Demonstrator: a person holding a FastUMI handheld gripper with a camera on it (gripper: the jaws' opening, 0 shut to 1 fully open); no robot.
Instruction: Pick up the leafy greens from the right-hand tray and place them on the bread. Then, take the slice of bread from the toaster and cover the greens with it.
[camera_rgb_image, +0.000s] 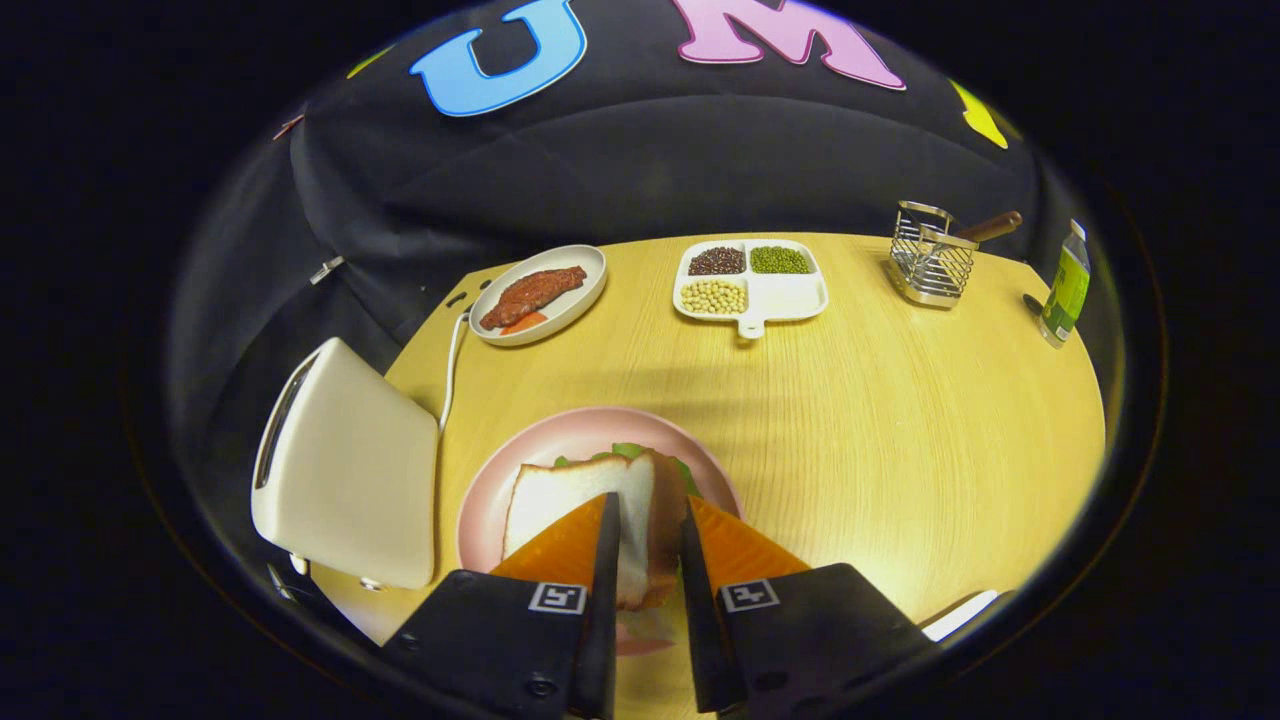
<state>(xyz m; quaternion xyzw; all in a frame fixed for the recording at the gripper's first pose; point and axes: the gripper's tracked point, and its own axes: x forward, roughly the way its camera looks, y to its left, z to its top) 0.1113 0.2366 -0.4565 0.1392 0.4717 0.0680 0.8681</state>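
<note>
Holding the bread slice (590, 500) edge-on, your gripper (645, 535) has both fingers pinching it from either side, directly above the pink plate (500, 480). Green leaves (628, 451) peek out just past the slice, on that plate, so the greens seem already laid down. The risk from here, as I judge it: if you spread the fingers while the slice stands tilted on its edge, it may tip off the leaves or drag them toward the plate's rim; squeezing harder could crush the soft crumb. You're aiming forward and down over the plate. Left of the plate stands the white toaster (345, 470). Beyond the plate sit an oval dish of meat (540, 293) and a divided bean tray (750, 280), with a wire rack (932, 262) and a bottle (1066, 285) farther right.
</note>
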